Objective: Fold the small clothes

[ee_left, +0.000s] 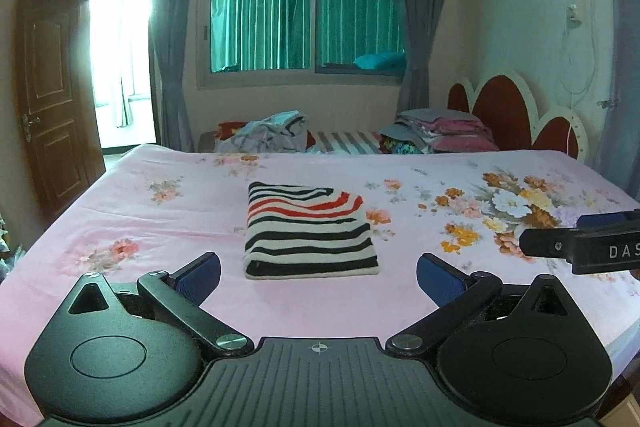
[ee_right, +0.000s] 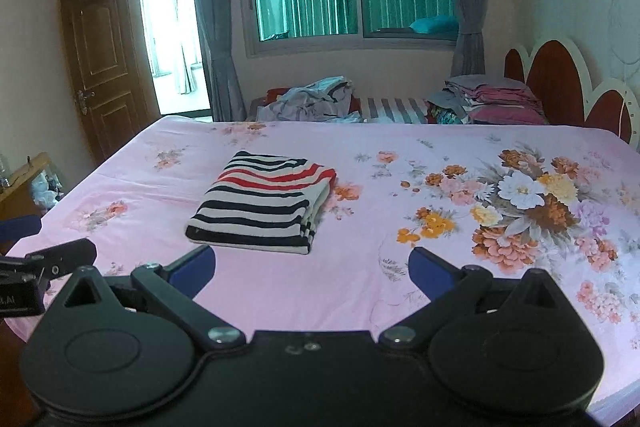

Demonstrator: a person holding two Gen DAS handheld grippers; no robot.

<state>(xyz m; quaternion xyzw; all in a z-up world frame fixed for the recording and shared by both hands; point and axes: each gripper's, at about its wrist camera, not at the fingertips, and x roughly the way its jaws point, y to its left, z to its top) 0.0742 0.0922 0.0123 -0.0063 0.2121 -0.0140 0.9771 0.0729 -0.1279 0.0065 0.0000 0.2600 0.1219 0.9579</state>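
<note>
A folded garment with black, white and red stripes point(ee_left: 308, 231) lies flat on the pink floral bed sheet point(ee_left: 168, 227); it also shows in the right wrist view point(ee_right: 262, 203). My left gripper point(ee_left: 318, 277) is open and empty, held above the sheet just in front of the garment. My right gripper point(ee_right: 312, 273) is open and empty, in front of the garment and a little to its right. The right gripper's body shows at the right edge of the left wrist view point(ee_left: 584, 247). The left gripper's body shows at the left edge of the right wrist view point(ee_right: 44, 267).
Piles of loose clothes point(ee_left: 272, 135) and folded bedding point(ee_left: 452, 131) lie beyond the bed's far edge, under the window. A red headboard point(ee_left: 516, 115) stands at the right. An open wooden door point(ee_left: 48, 99) is at the left. A small table point(ee_right: 20, 183) stands left of the bed.
</note>
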